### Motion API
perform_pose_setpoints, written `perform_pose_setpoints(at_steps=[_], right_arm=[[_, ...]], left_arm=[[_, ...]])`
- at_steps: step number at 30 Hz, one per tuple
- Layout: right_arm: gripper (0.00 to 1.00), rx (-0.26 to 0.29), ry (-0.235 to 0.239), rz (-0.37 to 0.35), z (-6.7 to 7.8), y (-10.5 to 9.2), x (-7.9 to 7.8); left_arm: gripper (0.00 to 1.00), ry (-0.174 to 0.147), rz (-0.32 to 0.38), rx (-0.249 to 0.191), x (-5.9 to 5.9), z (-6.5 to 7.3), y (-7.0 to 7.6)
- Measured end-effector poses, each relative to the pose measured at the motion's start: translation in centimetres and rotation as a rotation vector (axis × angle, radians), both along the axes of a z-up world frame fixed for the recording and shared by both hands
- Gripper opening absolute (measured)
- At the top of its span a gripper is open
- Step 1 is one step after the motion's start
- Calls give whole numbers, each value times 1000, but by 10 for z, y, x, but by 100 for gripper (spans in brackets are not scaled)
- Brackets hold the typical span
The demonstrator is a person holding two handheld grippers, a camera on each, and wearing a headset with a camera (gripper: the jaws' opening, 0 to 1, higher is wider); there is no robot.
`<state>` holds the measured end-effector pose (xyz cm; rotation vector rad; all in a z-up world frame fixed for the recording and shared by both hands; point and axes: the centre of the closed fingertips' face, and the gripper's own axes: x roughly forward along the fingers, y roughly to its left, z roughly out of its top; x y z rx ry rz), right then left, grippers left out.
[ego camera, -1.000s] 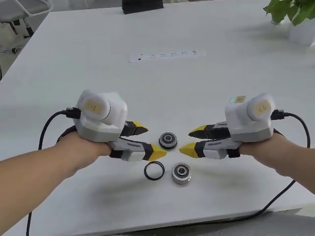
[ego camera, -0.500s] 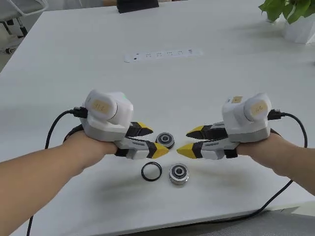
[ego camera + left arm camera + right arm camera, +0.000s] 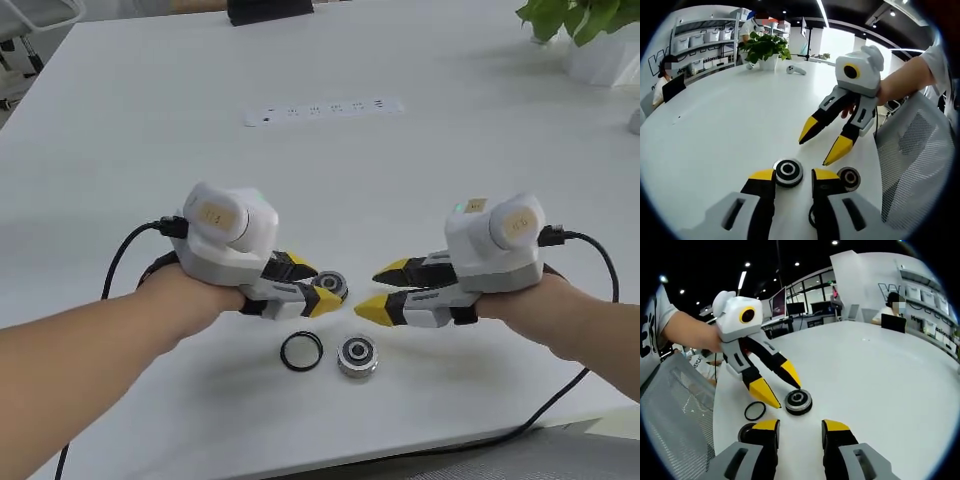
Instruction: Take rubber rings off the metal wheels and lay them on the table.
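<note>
1. The left gripper (image 3: pixel 315 285) hangs low over the white table (image 3: pixel 150 130). Its yellow-tipped jaws are partly open and stand either side of a dark-rimmed wheel (image 3: pixel 329 285).
2. In the left gripper view, that wheel (image 3: pixel 788 172) lies flat between the gripper's own two tips. It sits close against one tip, and a sliver of table shows before the other. Whether either tip presses on it cannot be told.
3. The right gripper (image 3: pixel 372 292) faces the left one, tip to tip, just across the wheel. Its jaws are spread wide and hold nothing.
4. Seen from the right gripper, the dark-rimmed wheel (image 3: pixel 798 401) lies just ahead of its open tips and touches neither.
5. A bare metal wheel (image 3: pixel 357 356) stands on the table just beneath and to the near side of the right gripper's tips. It is partly tucked behind one jaw in the right gripper view (image 3: pixel 746 431).
6. A loose rubber ring (image 3: pixel 301 351) lies flat just beside that wheel, below the left gripper's tips and apart from them.
7. Well beyond both grippers, a power strip (image 3: pixel 322 110) lies on the table. A potted plant (image 3: pixel 560 20) stands at its far corner.
</note>
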<state>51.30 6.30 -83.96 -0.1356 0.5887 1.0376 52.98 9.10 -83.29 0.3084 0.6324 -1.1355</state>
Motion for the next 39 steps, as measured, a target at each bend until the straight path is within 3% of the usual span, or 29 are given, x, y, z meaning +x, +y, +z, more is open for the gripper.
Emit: perform_pose_setpoints(at_steps=[10, 19, 39], right_arm=[[31, -1, 0, 0, 0, 1, -2], [30, -7, -7, 10, -1, 2, -1], [30, -37, -27, 45, -5, 17, 9]], left_arm=[[14, -20, 9, 11, 1, -1, -1], [9, -85, -12, 56, 4, -3, -2], [7, -80, 18, 49, 10, -5, -1]])
